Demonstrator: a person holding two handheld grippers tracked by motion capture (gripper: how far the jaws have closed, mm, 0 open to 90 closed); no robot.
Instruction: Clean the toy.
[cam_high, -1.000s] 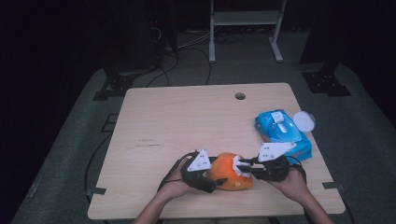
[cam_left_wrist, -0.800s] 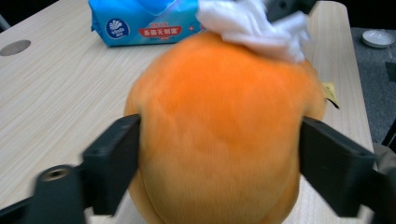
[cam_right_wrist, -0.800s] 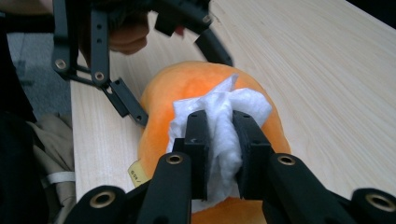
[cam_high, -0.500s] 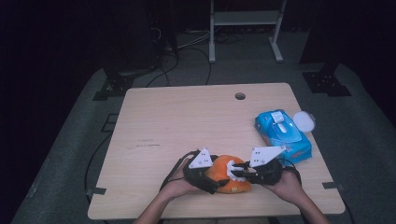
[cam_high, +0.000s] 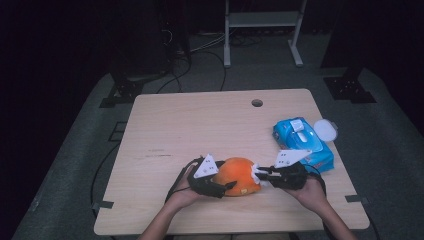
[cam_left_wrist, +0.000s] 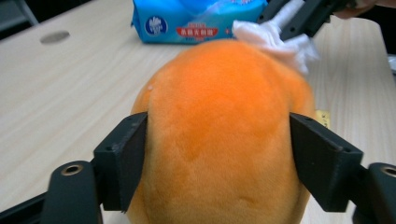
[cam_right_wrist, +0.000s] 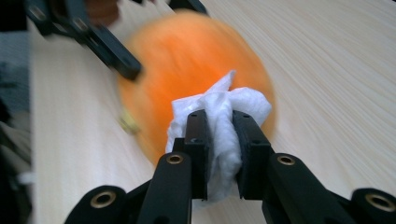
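A: High view first: where is the orange plush toy (cam_high: 239, 176)?

B: Near edge of the table (cam_high: 200, 125). My left gripper (cam_high: 220, 186) squeezes its left side, and its jaws were just closing.

A: And the right gripper (cam_high: 260, 175)?

B: It pinches a white wipe (cam_right_wrist: 224, 121), touching the toy's right side.

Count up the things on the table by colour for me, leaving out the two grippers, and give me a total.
Orange: 1, the plush toy
Blue: 1, the wet wipes pack
White: 2, the crumpled wipe and the round lid beside the pack
Total: 4
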